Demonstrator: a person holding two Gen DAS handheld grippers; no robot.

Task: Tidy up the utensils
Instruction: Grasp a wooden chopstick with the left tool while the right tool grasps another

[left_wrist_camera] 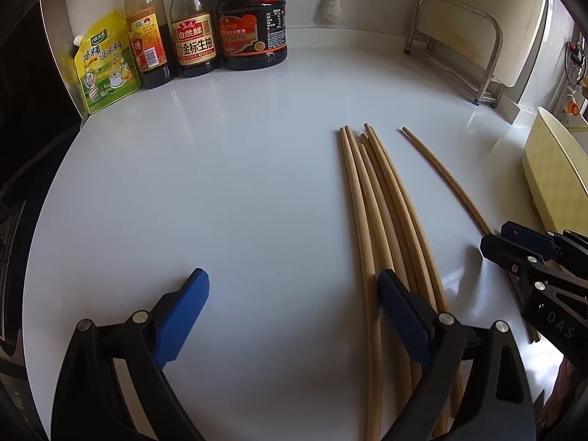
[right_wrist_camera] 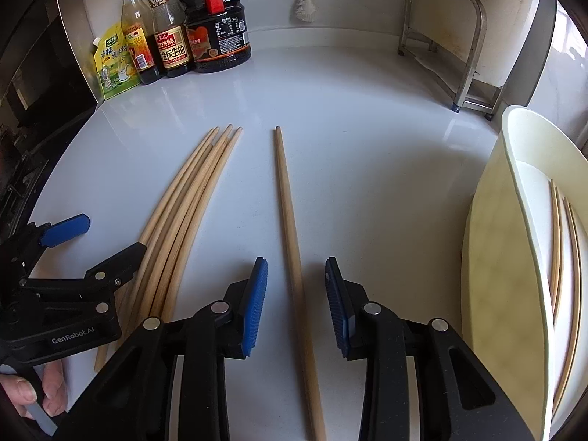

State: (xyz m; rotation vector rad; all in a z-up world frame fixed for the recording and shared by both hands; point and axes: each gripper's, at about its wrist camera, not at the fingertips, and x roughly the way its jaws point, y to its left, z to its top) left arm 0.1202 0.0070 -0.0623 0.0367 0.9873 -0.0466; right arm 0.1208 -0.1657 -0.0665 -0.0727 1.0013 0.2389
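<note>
A single wooden chopstick (right_wrist_camera: 288,213) lies on the white counter (right_wrist_camera: 367,169), pointing away from me. My right gripper (right_wrist_camera: 296,283) straddles its near part, open, with a gap on each side between the blue pads and the stick. To its left lies a bundle of several chopsticks (right_wrist_camera: 191,198). In the left wrist view my left gripper (left_wrist_camera: 294,294) is wide open low over the bundle (left_wrist_camera: 382,202); its right finger (left_wrist_camera: 400,312) covers some sticks. The lone chopstick (left_wrist_camera: 441,176) runs toward the right gripper (left_wrist_camera: 514,253). A pale yellow holder (right_wrist_camera: 492,257) at the right holds several chopsticks (right_wrist_camera: 558,242).
Sauce bottles (right_wrist_camera: 172,36) and a yellow seasoning pouch (right_wrist_camera: 114,62) stand at the back left corner. A metal rack (right_wrist_camera: 463,47) stands at the back right, and a white brush (right_wrist_camera: 303,3) hangs on the wall. A hand (right_wrist_camera: 40,386) grips the left gripper's handle.
</note>
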